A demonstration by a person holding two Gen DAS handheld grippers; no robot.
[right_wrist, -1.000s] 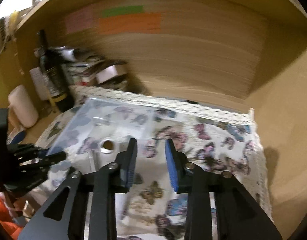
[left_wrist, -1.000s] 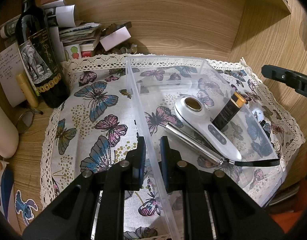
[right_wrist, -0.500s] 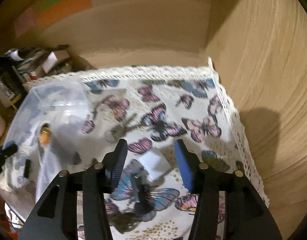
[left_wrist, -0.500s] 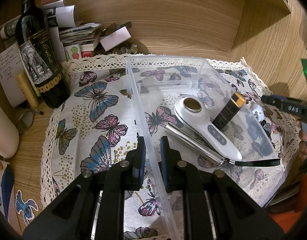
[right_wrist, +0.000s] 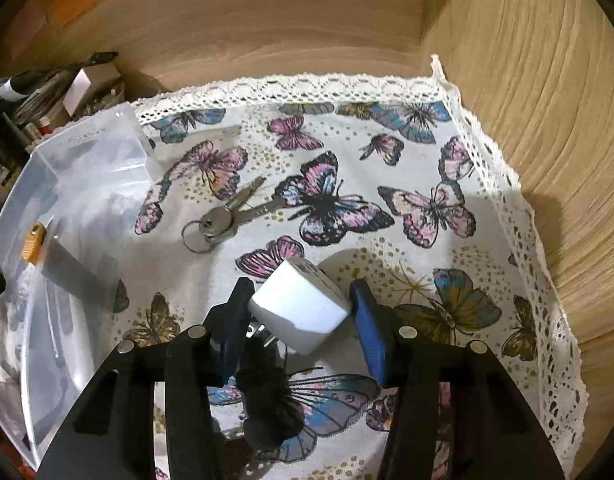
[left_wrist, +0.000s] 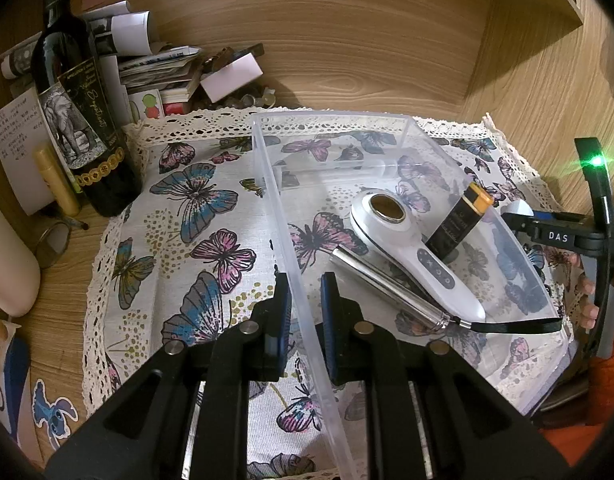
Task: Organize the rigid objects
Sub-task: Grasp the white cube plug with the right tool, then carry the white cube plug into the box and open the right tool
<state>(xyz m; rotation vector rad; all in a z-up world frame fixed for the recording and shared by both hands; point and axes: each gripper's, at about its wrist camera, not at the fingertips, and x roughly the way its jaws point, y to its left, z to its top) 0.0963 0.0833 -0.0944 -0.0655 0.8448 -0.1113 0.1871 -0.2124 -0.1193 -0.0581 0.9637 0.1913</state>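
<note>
My left claw point(left_wrist: 305, 300) is clenched on the near wall of the clear plastic bin point(left_wrist: 387, 118), pinning it to the butterfly cloth point(left_wrist: 195, 240) so it won't slide. Already in the bin: white handheld device point(left_wrist: 411, 248), black battery w/ orange cap point(left_wrist: 461, 220), metal rod w/ black strap point(left_wrist: 387, 284).

My right claw point(right_wrist: 299, 320) is released, jaws spread w/ the white plug adapter point(right_wrist: 301, 306) sitting between them on the cloth, just right of the bin. Left pad looks right at the adapter's corner, right pad near its other side; can't tell if either presses yet, so I call it not gripped. Prongs seem to point down/back toward me, partly hidden.

Step in hand, as I read it: grab the adapter, move it into the bin.

Doing it well:
- Adapter sits skewed to the jaws, so roll the wrist a bit to get the pads on two flat opp. faces, not corners, or it'll twist out.
- Go low enough to catch the body, not the prongs or cloth.
- Close firm; hard smooth plastic, may slip.
- Lift clear of the bin wall before crossing, set down in a free spot away from the battery.
- Keys point(right_wrist: 223, 220) lie farther out on the cloth; prob. next.
</note>
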